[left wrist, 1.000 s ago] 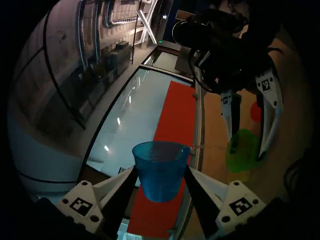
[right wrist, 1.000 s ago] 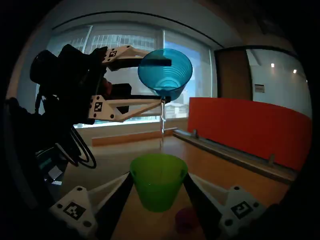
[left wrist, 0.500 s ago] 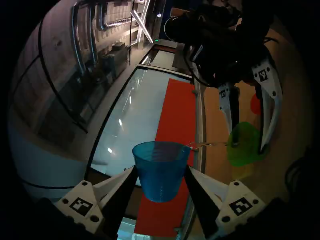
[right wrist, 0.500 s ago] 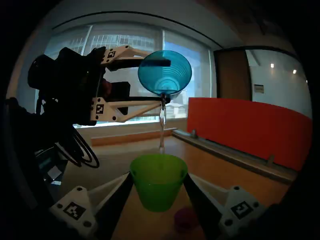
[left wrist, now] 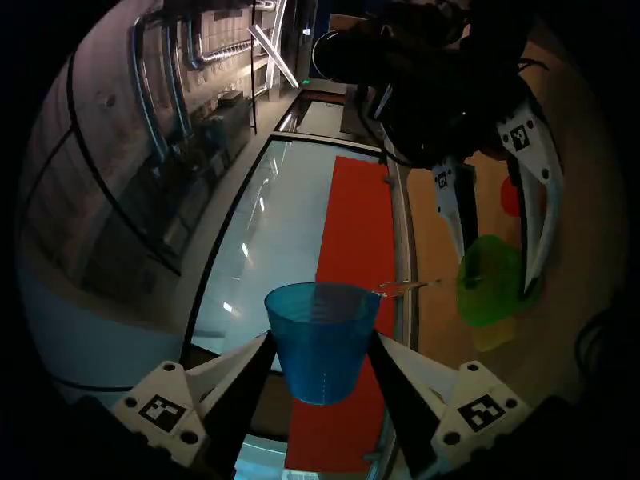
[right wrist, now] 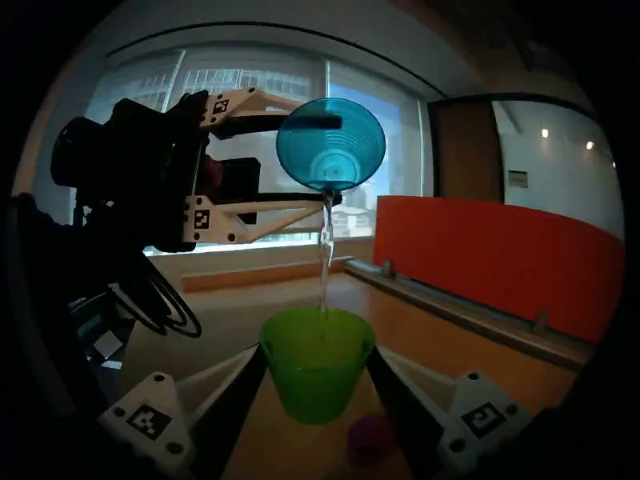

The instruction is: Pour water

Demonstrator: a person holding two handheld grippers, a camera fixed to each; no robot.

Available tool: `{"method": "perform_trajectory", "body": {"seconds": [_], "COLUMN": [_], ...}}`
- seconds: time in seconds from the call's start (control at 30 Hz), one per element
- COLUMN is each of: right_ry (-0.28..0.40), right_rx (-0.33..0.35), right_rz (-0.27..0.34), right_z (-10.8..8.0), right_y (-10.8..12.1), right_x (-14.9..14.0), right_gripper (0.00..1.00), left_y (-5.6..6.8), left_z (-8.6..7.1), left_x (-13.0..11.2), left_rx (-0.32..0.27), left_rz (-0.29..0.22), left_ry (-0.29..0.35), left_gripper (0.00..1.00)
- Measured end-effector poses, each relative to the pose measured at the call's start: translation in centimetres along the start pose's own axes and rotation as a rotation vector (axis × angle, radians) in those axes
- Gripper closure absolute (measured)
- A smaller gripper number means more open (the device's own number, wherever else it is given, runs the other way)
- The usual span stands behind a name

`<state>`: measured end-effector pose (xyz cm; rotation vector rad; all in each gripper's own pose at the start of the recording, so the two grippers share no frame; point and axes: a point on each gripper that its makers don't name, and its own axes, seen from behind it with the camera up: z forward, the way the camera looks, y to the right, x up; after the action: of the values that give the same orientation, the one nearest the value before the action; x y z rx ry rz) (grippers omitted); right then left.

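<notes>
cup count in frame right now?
2. One translucent blue plastic cup, tipped in the left gripper, pouring; one translucent green plastic cup, upright in the right gripper below it. The blurry purple object beneath can't be identified.

Before me a wide bright window spans the far wall. A red panel stands along my wooden table; ceiling lights glow at the right.

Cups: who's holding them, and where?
Left tongs pinch the blue cup by its sides, below the rim; right tongs pinch the green cup likewise.
</notes>
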<state>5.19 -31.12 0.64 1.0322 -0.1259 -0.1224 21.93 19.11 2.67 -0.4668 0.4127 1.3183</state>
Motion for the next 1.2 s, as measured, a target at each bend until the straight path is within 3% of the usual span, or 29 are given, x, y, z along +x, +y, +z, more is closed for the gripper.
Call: {"method": "perform_trajectory", "body": {"seconds": [0.2,1.2], "right_ry": [-0.001,0.001], "right_rx": [-0.002,-0.003], "right_rz": [0.001,-0.004], "right_z": [0.0,0.3], "right_y": [0.1,0.0], "right_x": [-0.1,0.2], "right_gripper": [0.10,0.10], "left_y": [-0.8,-1.0], "left_z": [0.0,-0.3], "left_x": [0.2,1.6], "left_rx": [0.010,0.065], "left_rz": [0.029,0.200], "left_ry": [0.002,0.032], "left_gripper": [0.19,0.19]}}
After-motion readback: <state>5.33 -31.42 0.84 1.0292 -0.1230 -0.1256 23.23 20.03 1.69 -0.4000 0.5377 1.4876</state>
